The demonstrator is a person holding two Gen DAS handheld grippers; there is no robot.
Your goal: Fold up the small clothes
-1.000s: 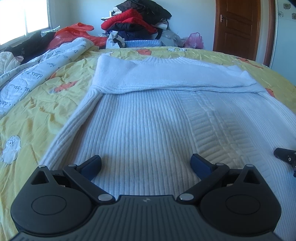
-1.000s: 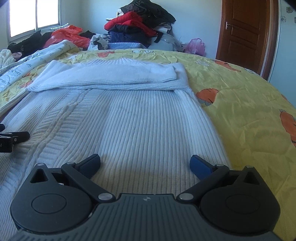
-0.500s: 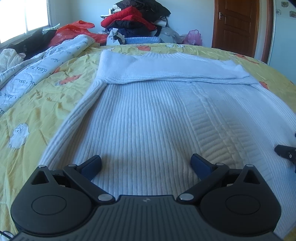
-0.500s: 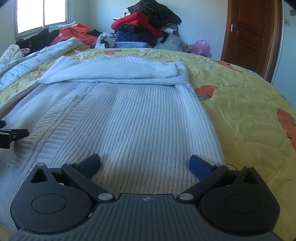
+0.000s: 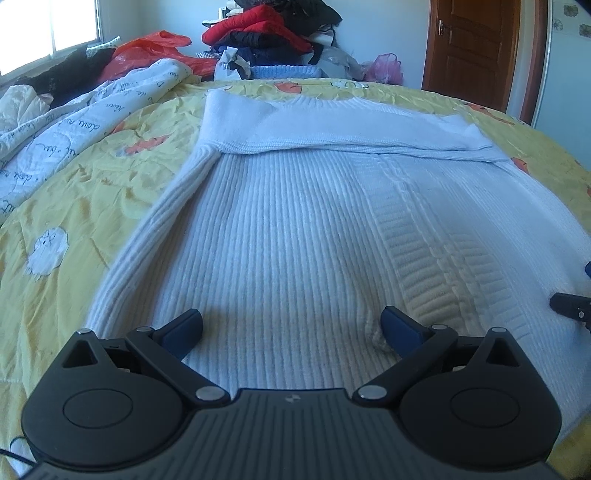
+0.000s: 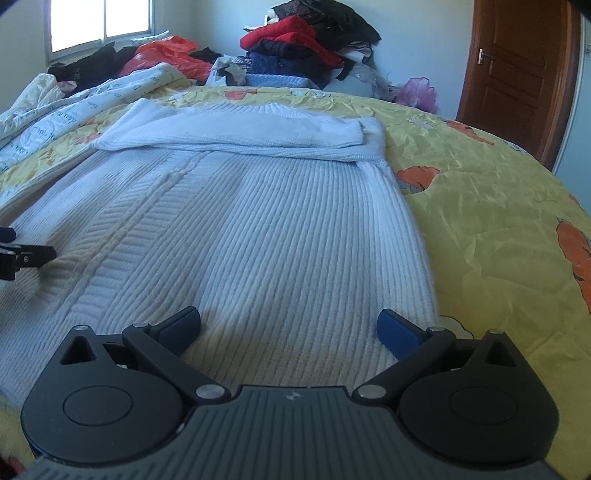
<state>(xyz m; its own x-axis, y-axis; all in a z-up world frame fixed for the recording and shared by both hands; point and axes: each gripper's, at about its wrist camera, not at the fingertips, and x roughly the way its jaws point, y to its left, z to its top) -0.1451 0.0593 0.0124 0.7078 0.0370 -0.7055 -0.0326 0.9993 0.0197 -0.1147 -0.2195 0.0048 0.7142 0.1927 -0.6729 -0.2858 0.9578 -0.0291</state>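
On the bed (image 5: 85, 206), the white sweater (image 5: 295, 229) lies flat with sleeves folded across. Left gripper (image 5: 291, 326) and right gripper (image 6: 288, 325) both hover spread wide, holding nothing. Grabbing only the top layer at the hem could drag the knit and undo those sleeves.

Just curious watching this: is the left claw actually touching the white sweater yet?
Cannot tell. In the left wrist view the open left gripper sits low over the white sweater, but neither view plainly shows contact or a gap.

Bed covered by a yellow quilt (image 6: 498, 206) with orange cartoon prints. White lettered blanket (image 5: 74, 122) bunched at left. Heap of clothes (image 6: 310, 40) against the pale blue wall (image 6: 207, 22). Bright window (image 6: 99, 22) far left, daylight entering. Brown wooden door (image 6: 517, 77) at right, closed.
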